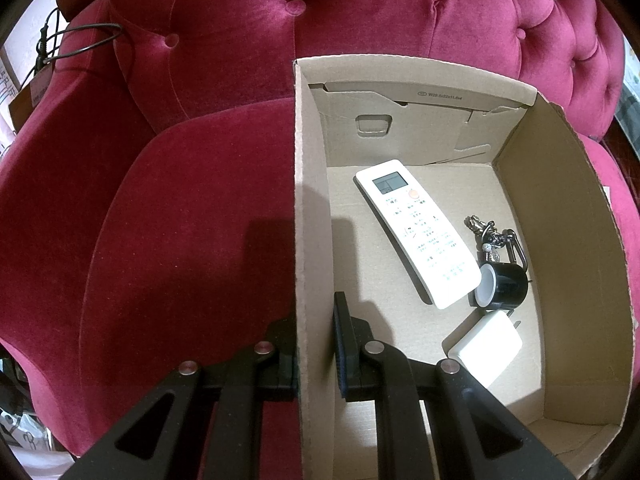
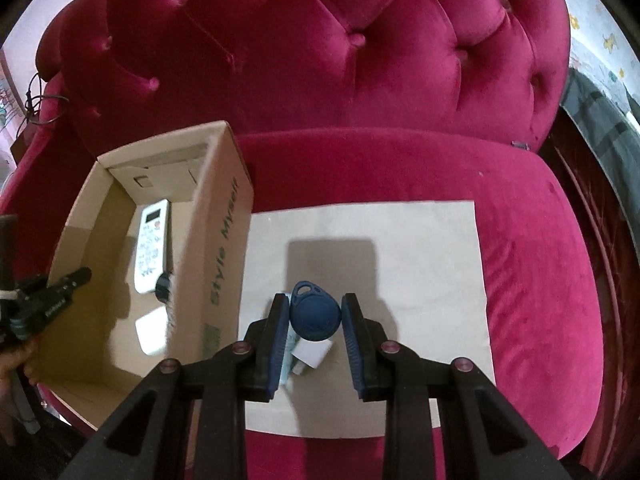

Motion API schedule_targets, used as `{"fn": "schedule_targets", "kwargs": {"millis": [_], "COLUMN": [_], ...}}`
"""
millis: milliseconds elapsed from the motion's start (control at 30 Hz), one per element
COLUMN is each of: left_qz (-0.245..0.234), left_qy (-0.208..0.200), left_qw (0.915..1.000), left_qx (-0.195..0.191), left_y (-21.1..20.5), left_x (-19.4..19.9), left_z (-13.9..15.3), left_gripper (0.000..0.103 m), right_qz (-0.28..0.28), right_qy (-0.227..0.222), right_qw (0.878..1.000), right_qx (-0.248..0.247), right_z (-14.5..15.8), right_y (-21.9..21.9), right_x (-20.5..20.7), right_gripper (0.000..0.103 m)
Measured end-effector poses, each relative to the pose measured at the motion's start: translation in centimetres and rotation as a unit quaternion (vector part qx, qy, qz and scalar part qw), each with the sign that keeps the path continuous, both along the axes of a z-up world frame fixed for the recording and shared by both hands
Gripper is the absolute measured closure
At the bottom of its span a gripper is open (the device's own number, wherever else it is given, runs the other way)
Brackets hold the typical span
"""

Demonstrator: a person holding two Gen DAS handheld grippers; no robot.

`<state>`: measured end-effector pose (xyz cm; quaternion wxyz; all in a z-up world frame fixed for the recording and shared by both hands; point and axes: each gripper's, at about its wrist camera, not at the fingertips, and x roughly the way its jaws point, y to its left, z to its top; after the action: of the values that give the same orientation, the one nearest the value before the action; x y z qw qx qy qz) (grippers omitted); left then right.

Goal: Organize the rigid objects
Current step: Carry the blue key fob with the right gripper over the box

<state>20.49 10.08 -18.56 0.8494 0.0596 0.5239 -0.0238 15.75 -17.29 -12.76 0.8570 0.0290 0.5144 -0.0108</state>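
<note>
Inside the box (image 1: 560, 208) lie a white remote (image 1: 416, 232), a bunch of keys (image 1: 494, 236), a black roll (image 1: 504, 286) and a white charger (image 1: 484, 346). Its outer side reads "Style Myself", though the last letters are blurry. The left gripper (image 1: 316, 344) pinches the box's wall. The right gripper (image 2: 316, 320) squeezes a blue tag (image 2: 314, 316) over a paper sheet (image 2: 420, 264) on the red sofa (image 2: 360, 60).

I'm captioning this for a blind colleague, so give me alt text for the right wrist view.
The right gripper holds a blue key fob between its pads, above a beige sheet on a red velvet sofa. To the left, an open cardboard box holds a white remote.
</note>
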Motion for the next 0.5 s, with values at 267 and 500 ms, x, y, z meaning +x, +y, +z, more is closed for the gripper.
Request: {"fn": "schedule_targets", "kwargs": {"millis": [267,500], "left_qz": [0.000,0.000], "left_qy": [0.000,0.000], "left_qw": [1.0000,1.0000], "left_qx": [0.000,-0.001], "left_y": [0.0,0.0], "left_x": [0.0,0.0], "left_z": [0.0,0.0], "left_gripper": [0.089,0.089], "right_qz": [0.018,0.037], "right_qy": [-0.021,-0.034], "right_qw": [1.000,0.999], "right_qx": [0.000,-0.001], "right_z": [2.2,3.6], "right_y": [1.9,3.7], "right_x": [1.1,2.1], "right_gripper": [0.075,0.075]}}
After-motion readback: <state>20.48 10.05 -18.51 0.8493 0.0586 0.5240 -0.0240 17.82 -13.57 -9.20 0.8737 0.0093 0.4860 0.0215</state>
